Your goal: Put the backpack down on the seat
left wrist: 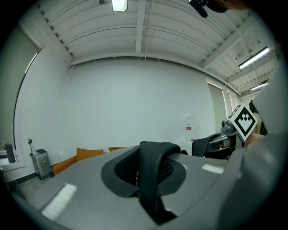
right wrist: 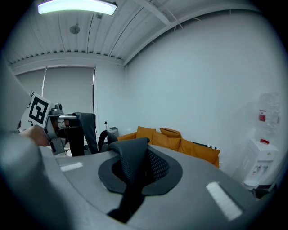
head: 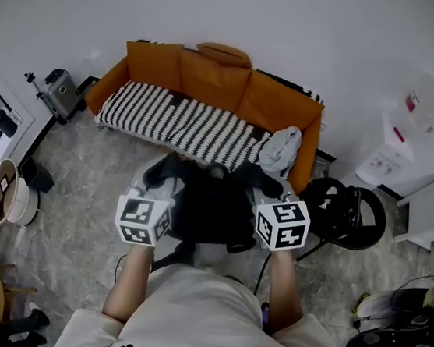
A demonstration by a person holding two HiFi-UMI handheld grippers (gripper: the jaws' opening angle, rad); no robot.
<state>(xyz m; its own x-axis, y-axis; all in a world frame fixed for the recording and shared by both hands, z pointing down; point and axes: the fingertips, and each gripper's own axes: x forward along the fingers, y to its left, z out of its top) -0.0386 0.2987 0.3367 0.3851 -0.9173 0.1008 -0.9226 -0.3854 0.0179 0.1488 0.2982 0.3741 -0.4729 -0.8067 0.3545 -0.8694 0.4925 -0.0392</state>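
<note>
Directly in front of the person, a black backpack (head: 209,207) hangs between the two grippers, over the pale marbled floor (head: 81,254). It is near the front of an orange sofa (head: 212,82) but not on it. The left gripper (head: 163,176) is clamped nearly shut on a black mesh strap (left wrist: 155,170) of the bag. The right gripper (head: 267,184) is likewise pinched tight on a second strap (right wrist: 132,175). A black-and-white striped blanket (head: 184,121) covers the sofa's cushions, with a grey cloth (head: 281,149) bunched at its right end.
</note>
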